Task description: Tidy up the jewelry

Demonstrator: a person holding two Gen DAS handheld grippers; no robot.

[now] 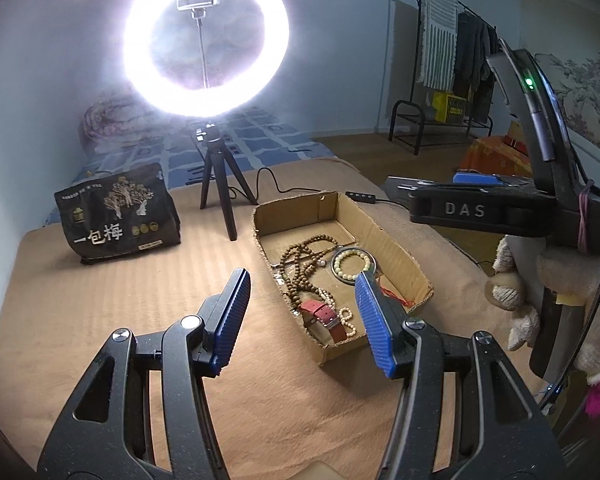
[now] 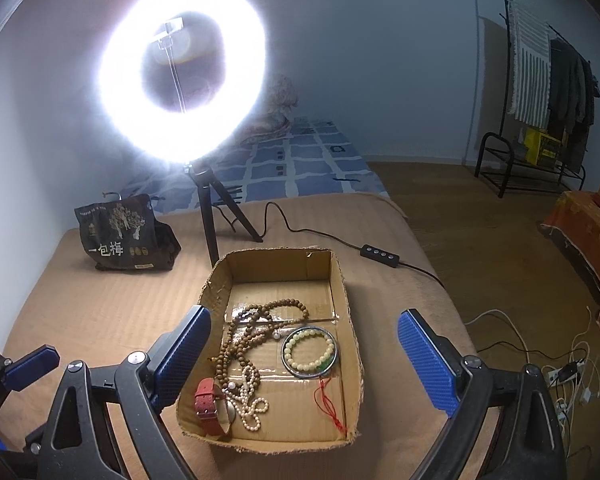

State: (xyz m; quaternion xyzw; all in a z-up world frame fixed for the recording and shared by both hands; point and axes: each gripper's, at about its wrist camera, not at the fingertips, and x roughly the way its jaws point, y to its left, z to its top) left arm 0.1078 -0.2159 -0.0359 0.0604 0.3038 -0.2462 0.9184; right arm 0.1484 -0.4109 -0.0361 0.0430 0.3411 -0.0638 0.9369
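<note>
Ring light (image 2: 182,76) behind box (image 2: 342,280).

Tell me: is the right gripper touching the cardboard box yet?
Cannot tell. In the right wrist view the open right gripper straddles the cardboard box; its left finger overlaps the wall, contact unclear.

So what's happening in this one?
A person holds a two-finger gripper in each hand over a cardboard box of jewelry on a bed. The left gripper and right gripper are both open and hold nothing. In the box lie a brown bead necklace, a pale bead bracelet, a red-strap watch and a pearl strand, all untouched.
</note>
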